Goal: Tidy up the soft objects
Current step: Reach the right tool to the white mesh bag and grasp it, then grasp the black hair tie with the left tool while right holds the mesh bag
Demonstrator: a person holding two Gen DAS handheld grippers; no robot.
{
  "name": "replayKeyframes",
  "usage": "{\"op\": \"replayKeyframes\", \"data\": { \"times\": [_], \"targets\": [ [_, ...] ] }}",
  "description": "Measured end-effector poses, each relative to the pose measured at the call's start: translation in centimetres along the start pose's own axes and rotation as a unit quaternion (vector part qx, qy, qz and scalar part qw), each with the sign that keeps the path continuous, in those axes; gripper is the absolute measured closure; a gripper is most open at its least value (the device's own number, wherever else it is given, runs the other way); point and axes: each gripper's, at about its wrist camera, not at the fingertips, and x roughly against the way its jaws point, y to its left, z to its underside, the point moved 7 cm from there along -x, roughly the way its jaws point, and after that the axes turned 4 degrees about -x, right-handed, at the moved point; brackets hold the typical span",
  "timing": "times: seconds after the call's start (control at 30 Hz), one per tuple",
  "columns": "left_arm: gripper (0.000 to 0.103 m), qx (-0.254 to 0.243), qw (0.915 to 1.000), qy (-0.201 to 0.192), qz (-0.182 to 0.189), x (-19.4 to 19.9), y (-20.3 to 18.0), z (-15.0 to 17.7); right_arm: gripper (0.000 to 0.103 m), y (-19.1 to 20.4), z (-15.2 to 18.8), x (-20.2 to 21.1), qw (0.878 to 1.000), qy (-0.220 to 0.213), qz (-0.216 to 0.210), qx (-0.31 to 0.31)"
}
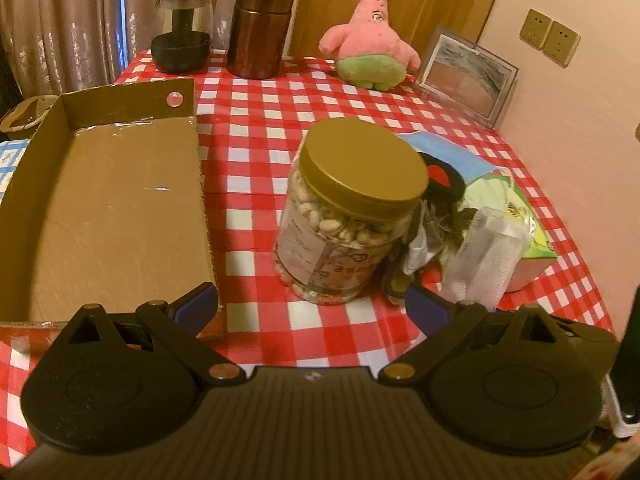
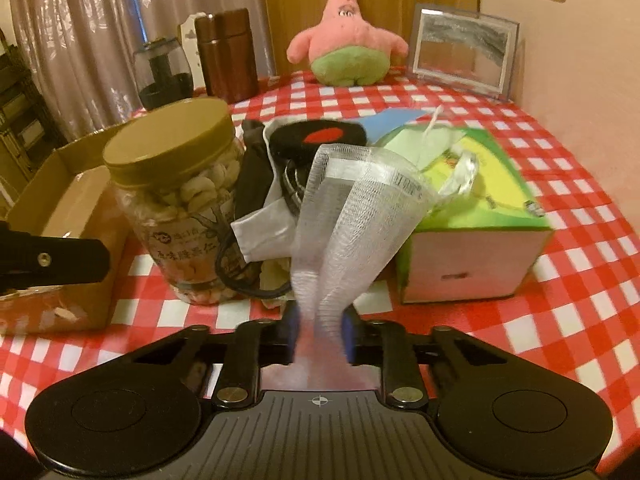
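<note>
My right gripper (image 2: 318,326) is shut on the lower end of a clear plastic packet of white gauze (image 2: 352,216), which stands up out of the jaws and fans wide at the top. The same gauze packet (image 1: 486,256) shows at the right of the left wrist view. My left gripper (image 1: 312,300) stands wide open, low over the checked cloth, with nothing between its blue pads (image 1: 198,302). It sits between a cardboard box (image 1: 120,200) on its left and a nut jar (image 1: 352,208) ahead. A pink starfish plush (image 2: 346,40) sits at the table's back.
Behind the jar lies a heap of dark and white fabric with a black disc bearing a red spot (image 2: 316,136). A green tissue box (image 2: 472,216) stands at the right. A brown canister (image 1: 260,28), a glass grinder (image 1: 182,32) and a picture frame (image 2: 464,52) line the back edge.
</note>
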Motion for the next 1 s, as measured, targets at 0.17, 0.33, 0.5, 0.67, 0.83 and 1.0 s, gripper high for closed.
{"op": "replayKeyframes", "data": {
  "times": [0.17,0.33,0.5,0.67,0.83,1.0],
  "targets": [
    [0.007,-0.008,0.9999,-0.007,0.012,1.0,-1.6,0.1,0.097,-0.9,-0.7,3.4,0.999,-0.029,0.009,0.02],
    [0.013,-0.038,0.9983,-0.019,0.039,1.4,-4.5,-0.1,0.098,-3.4,-2.0,6.4,0.997,-0.063,0.039,0.024],
    [0.023,-0.084,0.9932,-0.033,0.074,0.6,-8.5,-0.1,0.098,-6.5,-3.8,8.0,0.994,-0.085,0.067,0.006],
    [0.035,-0.105,0.9897,-0.041,0.089,-1.7,-11.5,-0.1,0.098,-9.0,-4.8,8.4,0.992,-0.095,0.083,-0.004],
    [0.054,-0.097,0.9911,-0.045,0.079,-4.5,-12.9,-0.8,0.098,-10.7,-5.1,8.0,0.992,-0.092,0.087,-0.016],
    [0.069,-0.074,0.9941,-0.047,0.063,-6.7,-13.4,-1.3,0.098,-11.6,-5.1,7.1,0.992,-0.088,0.084,-0.026]
  ]
}}
